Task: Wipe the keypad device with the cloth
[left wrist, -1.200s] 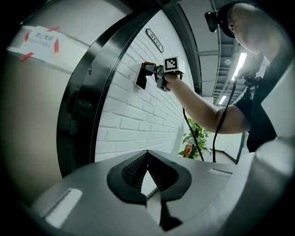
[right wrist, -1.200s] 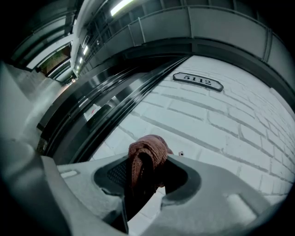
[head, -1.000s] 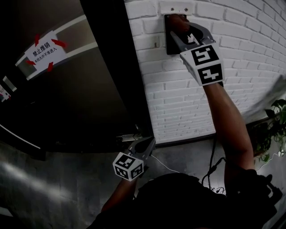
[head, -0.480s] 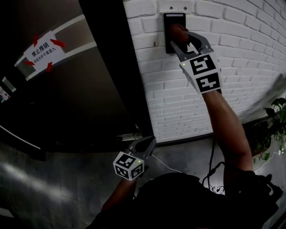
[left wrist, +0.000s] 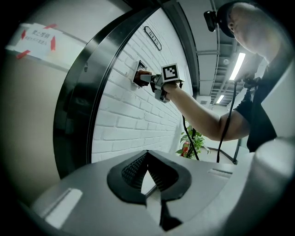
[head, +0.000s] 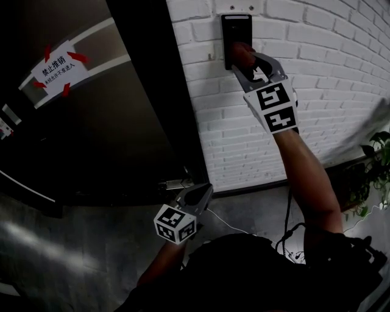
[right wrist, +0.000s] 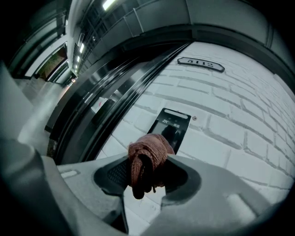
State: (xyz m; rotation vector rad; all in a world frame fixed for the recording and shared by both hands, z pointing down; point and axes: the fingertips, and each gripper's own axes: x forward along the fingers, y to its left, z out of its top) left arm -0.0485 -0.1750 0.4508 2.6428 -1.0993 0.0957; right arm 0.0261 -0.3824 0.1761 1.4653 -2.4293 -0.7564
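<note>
A white painted brick wall (head: pixel 317 73) carries a black rectangular keypad device (head: pixel 236 27), mounted upright near the dark metal door frame (head: pixel 164 91). A small white plate (head: pixel 239 6) sits just above the device, and a dark oval number plaque (right wrist: pixel 201 64) is fixed higher up. A thin white cable (head: pixel 220 222) lies on the grey floor (head: pixel 256 210) below.

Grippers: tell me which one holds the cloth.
The right gripper, raised at the keypad device on the brick wall, with its jaws shut on the reddish cloth. The left gripper hangs low, jaws together and empty.
</note>
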